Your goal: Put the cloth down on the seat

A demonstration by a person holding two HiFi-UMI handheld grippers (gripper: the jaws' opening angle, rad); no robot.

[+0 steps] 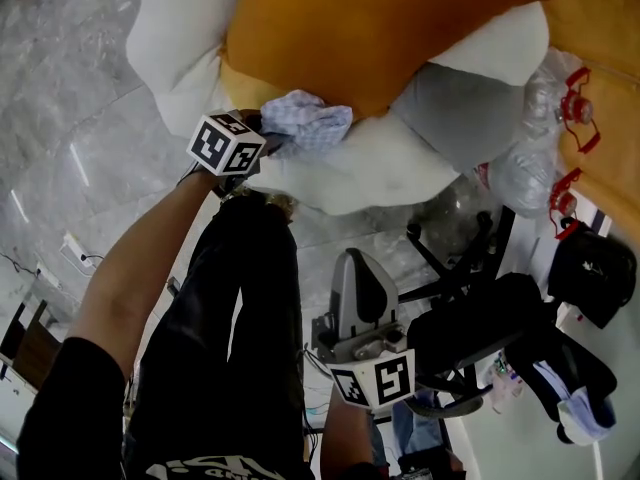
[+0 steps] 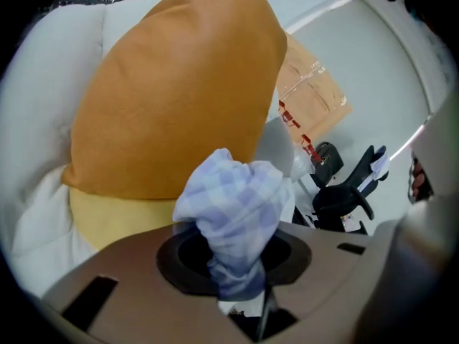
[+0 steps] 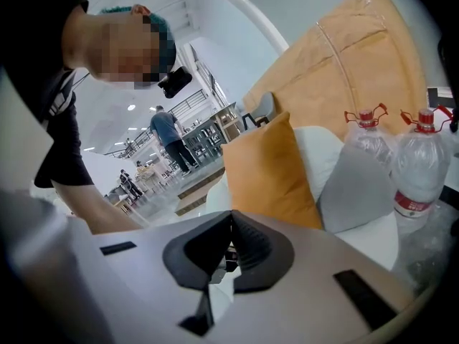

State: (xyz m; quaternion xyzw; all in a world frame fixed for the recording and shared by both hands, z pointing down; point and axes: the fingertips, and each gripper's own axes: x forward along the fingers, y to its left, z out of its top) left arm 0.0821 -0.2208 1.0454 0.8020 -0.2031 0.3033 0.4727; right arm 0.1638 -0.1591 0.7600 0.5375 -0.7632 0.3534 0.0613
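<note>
A bunched blue-and-white checked cloth [image 1: 312,118] hangs just above the white seat cushion [image 1: 370,173] of a sofa, at the foot of a big orange pillow [image 1: 380,28]. My left gripper [image 1: 268,140] is shut on the cloth, which in the left gripper view stands up out of the jaws as a crumpled wad [image 2: 233,206] and hides the gripper [image 2: 233,264] tips. My right gripper [image 1: 355,263] is low, near the person's legs and away from the sofa. Its jaws [image 3: 229,224] are shut with nothing between them.
A grey pillow [image 1: 465,113] leans on the seat right of the orange one. Plastic water bottles [image 1: 545,118] with red caps lie at the sofa's right end. A black office chair [image 1: 480,328] stands on the floor at the lower right. The person's dark trouser leg [image 1: 235,318] is below the left gripper.
</note>
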